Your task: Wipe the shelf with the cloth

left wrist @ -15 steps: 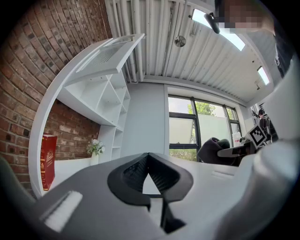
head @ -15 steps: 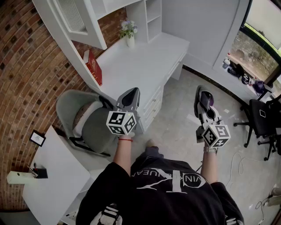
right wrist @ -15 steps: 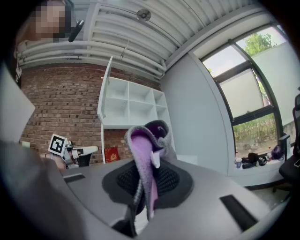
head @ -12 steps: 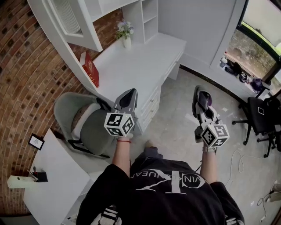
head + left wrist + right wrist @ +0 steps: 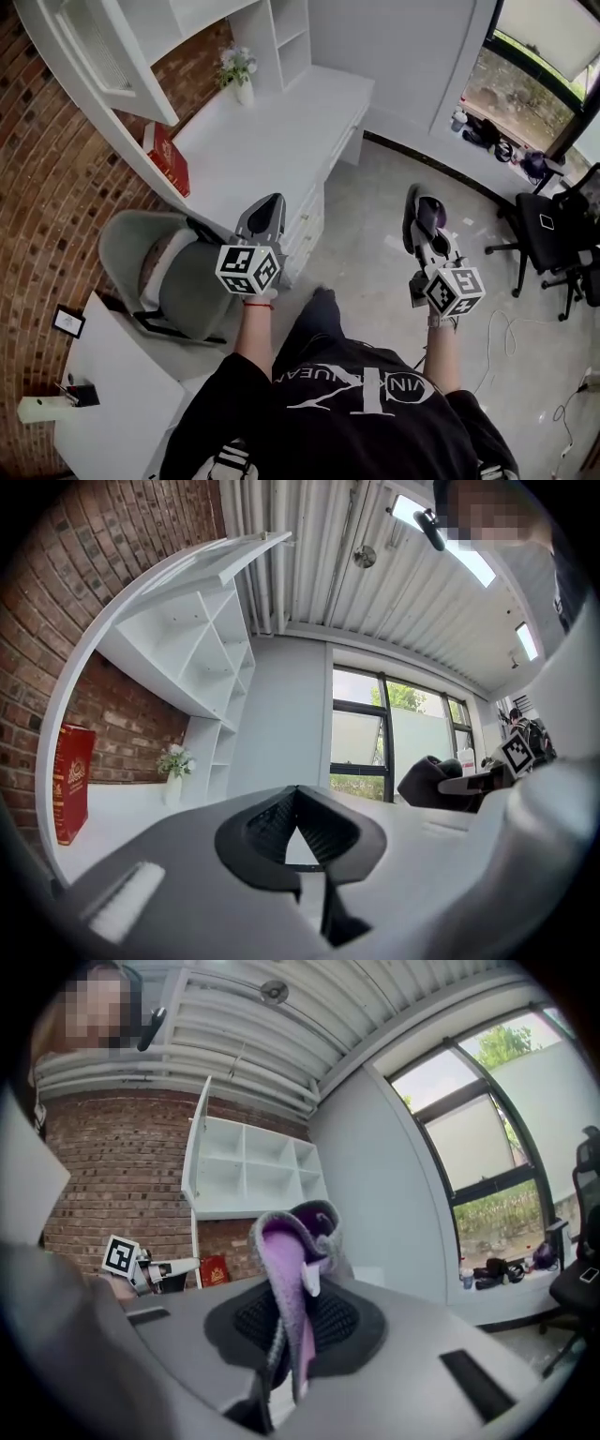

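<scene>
I held both grippers level above the floor (image 5: pixel 375 272), short of the white worktop (image 5: pixel 281 131). The left gripper (image 5: pixel 266 208) had its jaws pressed together at the tips with nothing between them, while the right gripper (image 5: pixel 421 201) had its jaws pinched on the purple-and-grey cloth (image 5: pixel 284 1269), which stood up past the tips in a folded bunch. The shelf (image 5: pixel 281 33) stood at the far end of the worktop, well apart from the cloth, with a vase of flowers (image 5: pixel 238 75) just beside it and a red book (image 5: pixel 165 159) upright nearer me along the brick wall (image 5: pixel 56 169).
</scene>
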`<action>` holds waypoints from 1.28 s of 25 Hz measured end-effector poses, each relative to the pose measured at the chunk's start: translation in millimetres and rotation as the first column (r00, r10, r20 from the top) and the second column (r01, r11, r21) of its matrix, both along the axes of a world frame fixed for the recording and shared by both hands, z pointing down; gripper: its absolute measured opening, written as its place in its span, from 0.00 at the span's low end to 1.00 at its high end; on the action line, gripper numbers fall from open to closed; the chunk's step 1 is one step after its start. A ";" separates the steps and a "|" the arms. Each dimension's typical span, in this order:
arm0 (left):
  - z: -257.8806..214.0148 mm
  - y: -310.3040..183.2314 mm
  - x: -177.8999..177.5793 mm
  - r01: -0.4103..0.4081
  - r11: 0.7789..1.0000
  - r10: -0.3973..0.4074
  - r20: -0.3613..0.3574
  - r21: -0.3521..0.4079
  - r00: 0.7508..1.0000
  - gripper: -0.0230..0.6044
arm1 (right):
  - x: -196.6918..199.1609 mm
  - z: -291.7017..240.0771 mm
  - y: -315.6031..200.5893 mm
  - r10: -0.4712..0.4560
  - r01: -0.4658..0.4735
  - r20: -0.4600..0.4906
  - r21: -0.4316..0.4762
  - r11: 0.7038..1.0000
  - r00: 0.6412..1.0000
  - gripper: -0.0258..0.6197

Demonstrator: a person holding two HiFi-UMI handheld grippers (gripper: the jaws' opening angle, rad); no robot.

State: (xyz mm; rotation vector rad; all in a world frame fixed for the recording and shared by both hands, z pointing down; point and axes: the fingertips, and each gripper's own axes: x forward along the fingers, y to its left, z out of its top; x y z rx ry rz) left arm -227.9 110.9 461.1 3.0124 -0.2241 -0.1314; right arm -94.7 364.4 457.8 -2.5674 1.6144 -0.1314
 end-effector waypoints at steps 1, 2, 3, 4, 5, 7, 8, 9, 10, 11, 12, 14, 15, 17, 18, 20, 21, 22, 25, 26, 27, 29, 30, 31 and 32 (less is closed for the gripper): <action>0.2 -4.1 5.8 0.000 1.000 0.000 -0.001 0.000 1.000 0.05 | 4.8 1.3 -1.5 0.002 -0.002 0.001 0.004 1.000 1.000 0.12; 0.2 -8.5 13.2 -0.001 1.000 0.001 -0.004 0.000 1.000 0.05 | 10.3 2.6 -3.8 0.003 -0.003 -0.003 0.003 1.000 1.000 0.12; 0.2 -12.6 22.7 -0.003 1.000 0.003 -0.008 0.001 1.000 0.05 | 17.0 3.7 -6.5 0.004 -0.004 -0.008 0.001 1.000 1.000 0.12; 0.0 -16.2 34.4 -0.008 1.000 0.008 -0.013 0.002 1.000 0.05 | 25.0 4.4 -9.3 0.004 -0.004 -0.013 0.000 1.000 1.000 0.12; 0.0 -19.0 48.0 -0.014 1.000 0.014 -0.019 0.003 1.000 0.05 | 34.3 4.9 -12.2 0.003 -0.003 -0.017 0.000 1.000 1.000 0.12; 1.0 -22.7 76.3 -0.027 1.000 0.027 -0.029 -0.001 0.999 0.05 | 53.9 7.2 -18.1 -0.001 0.001 -0.021 -0.006 1.000 1.000 0.12; 2.4 -24.8 89.1 -0.034 0.999 0.033 -0.031 -0.005 0.999 0.05 | 62.8 9.4 -21.9 -0.005 0.005 -0.020 -0.013 1.000 1.000 0.12; 4.4 -27.9 101.4 -0.041 0.999 0.041 -0.030 -0.010 0.999 0.05 | 71.3 11.9 -27.2 -0.010 0.009 -0.020 -0.021 1.000 1.000 0.12; 6.7 -32.3 113.9 -0.049 0.999 0.049 -0.024 -0.013 0.999 0.05 | 80.7 14.2 -33.8 -0.013 0.013 -0.018 -0.028 1.000 1.000 0.12; 8.7 -38.2 127.0 -0.054 0.998 0.054 -0.017 -0.014 0.998 0.05 | 92.0 15.8 -41.9 -0.018 0.017 -0.017 -0.033 0.999 1.000 0.12; 9.8 -45.8 140.2 -0.053 0.998 0.053 -0.011 -0.014 0.999 0.05 | 105.3 16.6 -51.9 -0.026 0.025 -0.015 -0.037 0.999 1.000 0.12; 8.4 -65.8 162.9 -0.032 0.999 0.032 -0.006 -0.014 0.999 0.05 | 134.1 17.2 -78.2 -0.057 0.056 -0.009 -0.043 0.997 0.998 0.12; 6.8 -77.7 171.2 -0.019 1.000 0.019 -0.003 -0.015 1.000 0.05 | 147.2 17.5 -94.0 -0.075 0.075 -0.004 -0.044 0.996 0.997 0.12; 2.6 -104.5 182.9 0.007 1.000 -0.007 0.014 -0.010 1.000 0.05 | 168.3 15.8 -128.6 -0.110 0.110 0.013 -0.033 0.993 0.994 0.12; -0.5 -119.4 186.6 0.024 1.000 -0.024 0.021 -0.005 1.000 0.05 | 176.6 13.4 -146.9 -0.130 0.131 0.021 -0.022 0.991 0.991 0.12; -8.1 -151.2 190.7 0.067 0.998 -0.067 0.018 -0.005 0.998 0.05 | 190.7 8.4 -184.2 -0.178 0.178 0.026 -0.011 0.984 0.984 0.12; -12.0 -166.9 191.9 0.090 0.996 -0.090 0.010 -0.011 0.996 0.05 | 197.2 6.0 -202.6 -0.203 0.203 0.021 -0.013 0.979 0.979 0.12; -15.6 -181.7 193.1 0.112 0.994 -0.112 0.000 -0.019 0.994 0.05 | 203.4 3.4 -220.6 -0.227 0.227 0.014 -0.018 0.974 0.974 0.12; -24.3 -219.7 196.8 0.162 0.986 -0.163 -0.025 -0.030 0.986 0.05 | 219.6 -5.9 -269.8 -0.295 0.295 -0.010 -0.029 0.955 0.955 0.12; -26.7 -230.5 197.3 0.177 0.984 -0.178 -0.032 -0.031 0.984 0.05 | 223.9 -9.3 -284.8 -0.318 0.317 -0.019 -0.031 0.948 0.948 0.12; -29.1 -240.9 197.1 0.194 0.981 -0.195 -0.039 -0.032 0.980 0.05 | 227.7 -12.6 -299.7 -0.340 0.339 -0.029 -0.032 0.940 0.940 0.12; -33.0 -262.0 193.8 0.234 0.972 -0.235 -0.049 -0.032 0.971 0.05 | 233.4 -18.0 -329.4 -0.383 0.382 -0.046 -0.031 0.924 0.923 0.12; -34.0 -272.0 190.6 0.254 0.967 -0.256 -0.048 -0.033 0.966 0.05 | 234.9 -19.6 -343.8 -0.403 0.402 -0.049 -0.028 0.915 0.914 0.12; -34.3 -281.0 186.7 0.274 0.961 -0.275 -0.043 -0.033 0.961 0.05 | 235.5 -20.2 -357.5 -0.420 0.420 -0.048 -0.023 0.907 0.906 0.12; -34.0 -288.5 182.0 0.291 0.956 -0.292 -0.035 -0.033 0.956 0.05 | 235.6 -20.0 -370.5 -0.437 0.437 -0.043 -0.016 0.899 0.898 0.12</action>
